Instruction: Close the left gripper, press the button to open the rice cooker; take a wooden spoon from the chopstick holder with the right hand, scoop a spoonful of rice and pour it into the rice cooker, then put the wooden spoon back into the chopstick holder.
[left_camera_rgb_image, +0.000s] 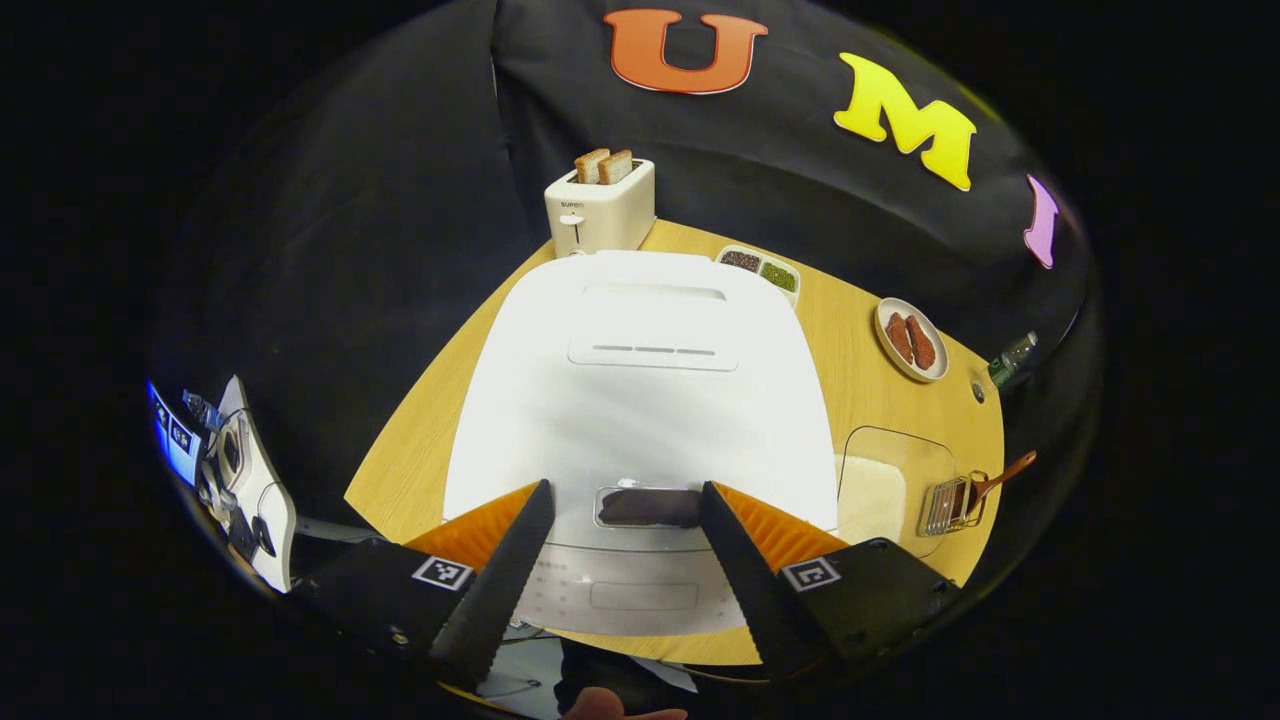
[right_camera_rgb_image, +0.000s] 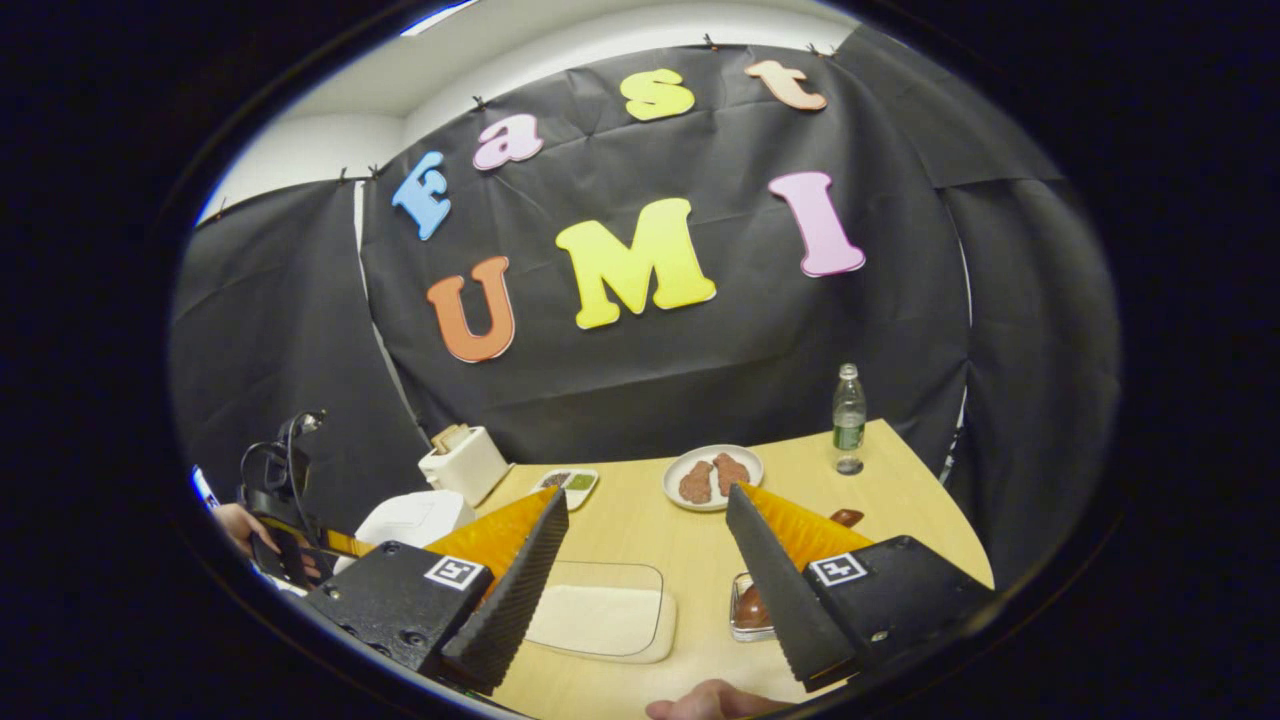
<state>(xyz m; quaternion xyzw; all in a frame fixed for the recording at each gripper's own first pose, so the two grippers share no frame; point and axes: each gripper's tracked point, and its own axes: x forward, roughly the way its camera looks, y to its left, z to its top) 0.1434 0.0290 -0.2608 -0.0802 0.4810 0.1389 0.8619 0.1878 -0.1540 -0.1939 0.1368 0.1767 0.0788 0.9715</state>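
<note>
Above cooker (left_camera_rgb_image: 640, 390) lid, my left claw (left_camera_rgb_image: 625, 510) spread wide, button (left_camera_rgb_image: 650, 507) between fingers. Right of cooker: rice tub (right_camera_rgb_image: 600, 612), holder (left_camera_rgb_image: 950, 503) with spoon (left_camera_rgb_image: 1003, 474). My right claw (right_camera_rgb_image: 645, 545) wide, empty, over table (right_camera_rgb_image: 640, 540).

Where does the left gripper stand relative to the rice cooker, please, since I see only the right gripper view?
Observer: In the left gripper view, the left gripper is at the front of the rice cooker, and the dark button shows between its open fingers.
Operator: Thank you. Is the lid up?
Observer: No, the lid lies flat and closed.
Operator: And the wooden spoon?
Observer: The wooden spoon stands in the chopstick holder, with its handle leaning away from the cooker.
</note>
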